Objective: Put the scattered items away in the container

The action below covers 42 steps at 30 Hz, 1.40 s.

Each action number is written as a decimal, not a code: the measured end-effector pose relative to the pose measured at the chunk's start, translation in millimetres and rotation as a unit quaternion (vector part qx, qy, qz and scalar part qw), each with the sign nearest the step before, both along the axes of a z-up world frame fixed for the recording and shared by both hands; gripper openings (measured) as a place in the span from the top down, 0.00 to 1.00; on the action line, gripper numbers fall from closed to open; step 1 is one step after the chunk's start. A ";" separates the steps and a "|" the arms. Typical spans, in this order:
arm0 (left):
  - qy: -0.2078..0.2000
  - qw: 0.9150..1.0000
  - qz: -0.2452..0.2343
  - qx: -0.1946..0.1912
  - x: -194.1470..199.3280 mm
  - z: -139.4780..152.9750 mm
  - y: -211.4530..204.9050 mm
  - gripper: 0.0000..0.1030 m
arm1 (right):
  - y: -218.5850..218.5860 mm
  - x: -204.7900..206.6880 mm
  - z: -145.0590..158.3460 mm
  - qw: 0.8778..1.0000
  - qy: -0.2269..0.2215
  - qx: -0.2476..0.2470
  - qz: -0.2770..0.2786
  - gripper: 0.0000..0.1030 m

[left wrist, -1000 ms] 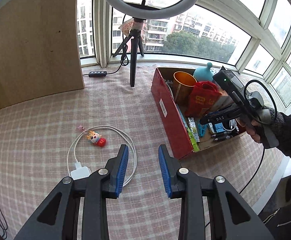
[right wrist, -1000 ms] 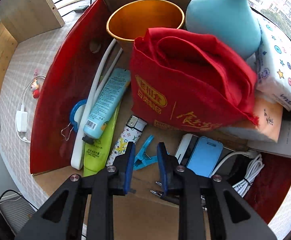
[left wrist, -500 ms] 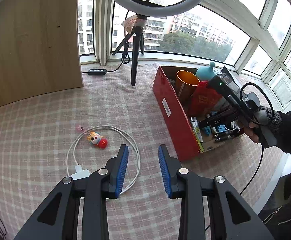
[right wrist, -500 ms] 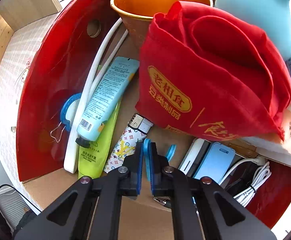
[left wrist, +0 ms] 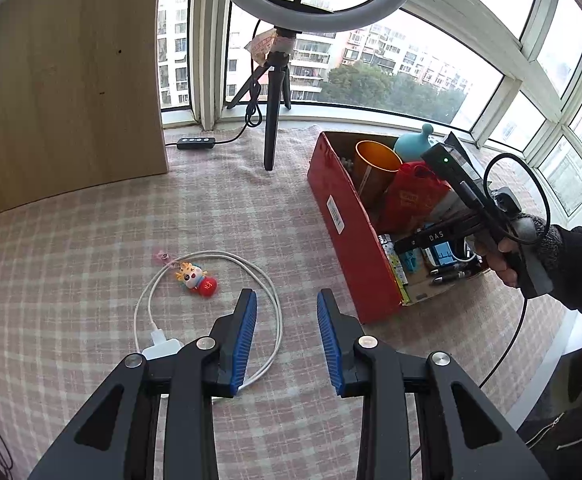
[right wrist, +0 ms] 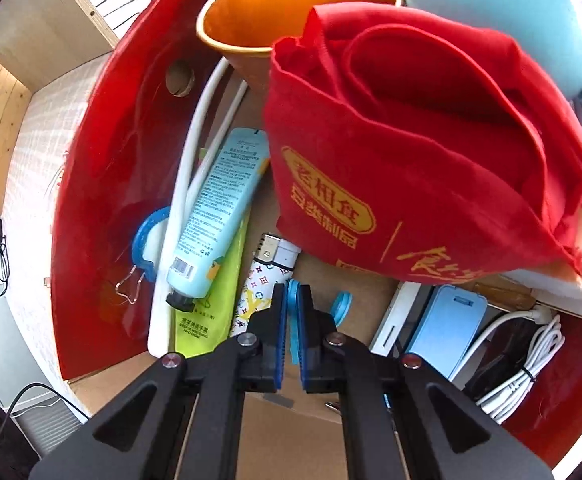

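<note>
My left gripper [left wrist: 287, 308] is open and empty, low over the checked cloth. Ahead of it lie a white charger with its looped cable [left wrist: 211, 308] and a small cartoon keychain [left wrist: 195, 278]. My right gripper [right wrist: 291, 300] is inside the red box [right wrist: 103, 184] and is shut on a blue plastic clip [right wrist: 293, 296]; one clip arm [right wrist: 341, 304] sticks out to the right. In the left wrist view the right gripper [left wrist: 401, 246] reaches into the box [left wrist: 347, 236].
The box holds an orange cup [right wrist: 291, 12], a red bag [right wrist: 411, 152], a teal bottle [right wrist: 511, 12], tubes [right wrist: 219, 208], a lighter [right wrist: 259, 280], a blue phone [right wrist: 443, 328] and a white cable bundle [right wrist: 531, 360]. A ring light tripod [left wrist: 275, 112] and a wooden board [left wrist: 63, 80] stand behind.
My right gripper has closed on the blue clip and moved deeper into the box. My left gripper has drawn back a little from the charger and stays open.
</note>
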<state>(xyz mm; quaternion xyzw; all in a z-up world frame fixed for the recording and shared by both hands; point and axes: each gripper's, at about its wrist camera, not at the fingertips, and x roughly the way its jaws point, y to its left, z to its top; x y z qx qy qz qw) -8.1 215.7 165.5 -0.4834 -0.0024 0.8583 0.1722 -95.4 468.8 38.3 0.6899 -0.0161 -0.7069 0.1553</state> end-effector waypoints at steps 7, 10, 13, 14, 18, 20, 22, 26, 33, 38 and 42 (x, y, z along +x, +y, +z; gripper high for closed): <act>0.002 1.000 0.001 -0.003 2.6 1.9 -1.0 0.70 | -2.3 8.5 2.9 1.000 -0.006 0.000 0.003 0.94; 0.003 1.000 0.002 -0.003 3.5 2.5 -1.7 0.70 | -0.6 13.8 13.3 1.000 0.007 -0.003 0.006 0.94; 0.004 1.000 0.001 -0.004 4.9 3.1 -1.8 0.70 | 6.2 18.1 23.0 1.000 0.019 -0.009 -0.001 0.94; 0.004 1.000 0.001 -0.004 4.8 2.7 -1.9 0.70 | 8.6 18.4 23.5 1.000 0.018 -0.009 -0.006 0.94; 0.003 1.000 0.003 -0.007 4.1 2.1 -2.8 0.70 | 17.4 21.5 22.8 1.000 0.019 0.010 -0.022 0.94; 0.006 1.000 0.006 -0.010 5.5 3.3 -6.4 0.70 | 23.7 26.0 22.3 0.999 0.022 0.020 -0.031 0.94; 0.007 1.000 0.014 -0.013 6.2 2.9 -12.5 0.69 | 29.0 31.4 22.7 0.999 0.019 0.018 -0.040 0.94; 0.004 0.999 0.033 -0.019 8.4 -1.3 -27.8 0.68 | 33.9 36.9 25.4 0.998 0.025 -0.003 -0.053 0.94; -0.016 0.997 0.061 -0.033 14.7 -28.1 -71.2 0.68 | 42.6 97.3 82.1 0.986 0.150 -0.030 -0.072 0.85; -0.030 0.997 0.068 -0.004 9.5 -45.6 -84.6 0.68 | 51.7 98.6 129.8 0.967 0.224 -0.026 -0.120 0.80; -0.045 0.997 0.066 0.008 -18.0 -66.4 -72.6 0.68 | 73.5 145.4 136.0 0.954 0.234 -0.052 -0.181 0.71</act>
